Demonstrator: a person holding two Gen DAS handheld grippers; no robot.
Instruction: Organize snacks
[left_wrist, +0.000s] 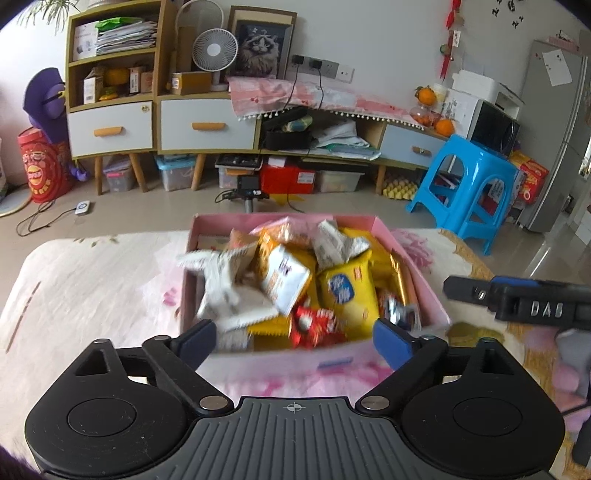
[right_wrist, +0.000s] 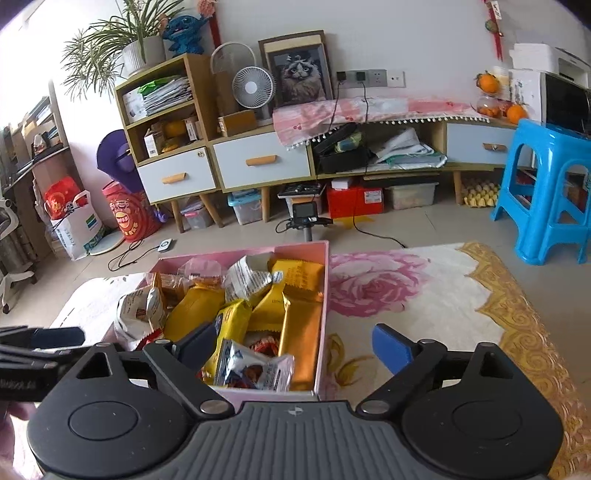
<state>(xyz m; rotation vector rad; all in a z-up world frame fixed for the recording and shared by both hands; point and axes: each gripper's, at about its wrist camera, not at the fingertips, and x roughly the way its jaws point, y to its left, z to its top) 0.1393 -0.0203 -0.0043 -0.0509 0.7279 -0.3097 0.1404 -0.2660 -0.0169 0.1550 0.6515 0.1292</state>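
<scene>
Box: a pink rectangular cardboard box sat on the floral tablecloth.
Snacks: yellow, white and red foil snack packets filled the box.
Left gripper: jaws apart, empty, at the box's near wall.
Right gripper: jaws apart, empty, straddling the box's right wall.

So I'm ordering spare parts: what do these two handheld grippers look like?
Both match: the left gripper and right gripper have black linkage arms with silver pivot pins, round black housings, a ribbed grey centre plate with a crosshair mark, and blue finger pads. White lettering marks the right gripper's side.
</scene>
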